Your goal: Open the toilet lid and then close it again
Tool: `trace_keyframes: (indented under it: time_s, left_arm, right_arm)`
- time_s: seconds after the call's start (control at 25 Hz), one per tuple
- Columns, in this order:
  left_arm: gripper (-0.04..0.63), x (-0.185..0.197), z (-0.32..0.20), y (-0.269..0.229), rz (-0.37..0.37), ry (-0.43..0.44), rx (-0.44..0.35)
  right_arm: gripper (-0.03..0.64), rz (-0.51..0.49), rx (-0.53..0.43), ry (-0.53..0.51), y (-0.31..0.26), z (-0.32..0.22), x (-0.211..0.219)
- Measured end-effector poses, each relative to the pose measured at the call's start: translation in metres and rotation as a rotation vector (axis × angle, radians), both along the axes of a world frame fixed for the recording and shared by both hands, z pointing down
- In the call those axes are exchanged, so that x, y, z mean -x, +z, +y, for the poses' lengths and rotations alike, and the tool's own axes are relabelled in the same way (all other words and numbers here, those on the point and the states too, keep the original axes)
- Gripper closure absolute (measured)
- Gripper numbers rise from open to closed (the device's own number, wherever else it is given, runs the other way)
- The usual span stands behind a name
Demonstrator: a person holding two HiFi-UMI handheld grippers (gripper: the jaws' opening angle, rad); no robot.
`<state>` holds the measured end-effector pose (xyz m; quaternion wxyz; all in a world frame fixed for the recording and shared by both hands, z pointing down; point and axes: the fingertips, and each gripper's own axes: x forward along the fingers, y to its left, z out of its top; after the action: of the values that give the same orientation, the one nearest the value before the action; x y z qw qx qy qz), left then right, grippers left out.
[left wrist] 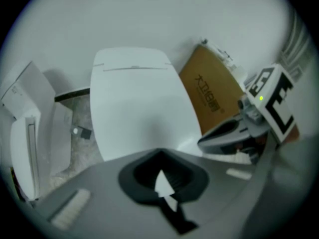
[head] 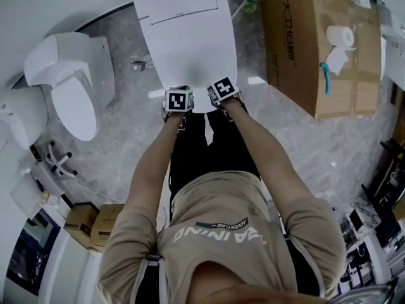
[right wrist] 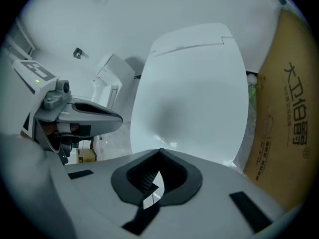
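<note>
The white toilet lid [head: 186,43] lies closed and flat on its toilet in the middle of the head view. It fills the left gripper view [left wrist: 139,108] and the right gripper view [right wrist: 194,88]. My left gripper [head: 178,100] and right gripper [head: 223,88] sit side by side at the lid's near front edge, just over it. The left gripper's jaws [left wrist: 162,183] are shut, with only a sliver of white lid showing through them. Likewise the right gripper's jaws [right wrist: 152,188] are shut. Each gripper shows in the other's view: right [left wrist: 239,133], left [right wrist: 75,116].
A second white toilet [head: 73,87] stands to the left. A big cardboard box [head: 310,43] with a paper roll [head: 340,37] on it stands close on the right. Small cartons [head: 95,223] sit near left. The floor is grey stone.
</note>
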<state>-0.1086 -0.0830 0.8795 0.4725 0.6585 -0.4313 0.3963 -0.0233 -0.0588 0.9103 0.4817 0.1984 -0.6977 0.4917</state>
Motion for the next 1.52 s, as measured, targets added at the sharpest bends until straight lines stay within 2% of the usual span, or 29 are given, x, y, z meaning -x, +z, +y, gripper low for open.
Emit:
trace_keyframes:
  time_s: [0.12,0.2,0.4,0.52,0.72,0.8,0.88,1.2,1.32,1.52]
  left_arm:
    - [0.594,0.001,-0.007,-0.037,0.036,-0.042,-0.014]
    - [0.594,0.004,-0.023,-0.068,0.044,-0.061,-0.073]
    - [0.594,0.01,-0.081,-0.158,0.047,-0.058,-0.295]
    - [0.594,0.011,-0.105,-0.216,0.052,-0.034,-0.429]
    - [0.594,0.01,-0.137,-0.32,0.056,-0.024,-0.684]
    - [0.594,0.008,-0.147,-0.358,0.069,-0.026,-0.768]
    - [0.594,0.006,-0.153,-0.392,0.075,-0.018,-0.843]
    - [0.592,0.016,-0.163,-0.524,0.058,0.048,-1.134]
    - [0.592,0.02,-0.167,-0.563,0.037,0.061,-1.228]
    - [0.592,0.021,-0.172,-0.607,0.041,0.057,-1.33]
  right_arm:
    - [0.606,-0.06,-0.087,0.026,-0.046,-0.028,0.01]
    - [0.606,-0.088,-0.167,0.024,-0.079,-0.049,0.015]
    - [0.606,-0.131,-0.424,-0.091,-0.162,-0.094,0.03]
    - [0.606,-0.172,-0.583,-0.115,-0.223,-0.116,0.039]
    - [0.606,-0.286,-0.886,-0.03,-0.349,-0.158,0.043]
    - [0.606,-0.345,-1.011,0.028,-0.4,-0.172,0.041]
    - [0.606,-0.379,-1.097,0.056,-0.44,-0.179,0.039]
    - [0.606,-0.538,-1.334,0.029,-0.566,-0.176,0.053]
    - [0.606,-0.597,-1.391,0.062,-0.603,-0.179,0.054]
    - [0.606,-0.541,-1.453,0.085,-0.637,-0.182,0.041]
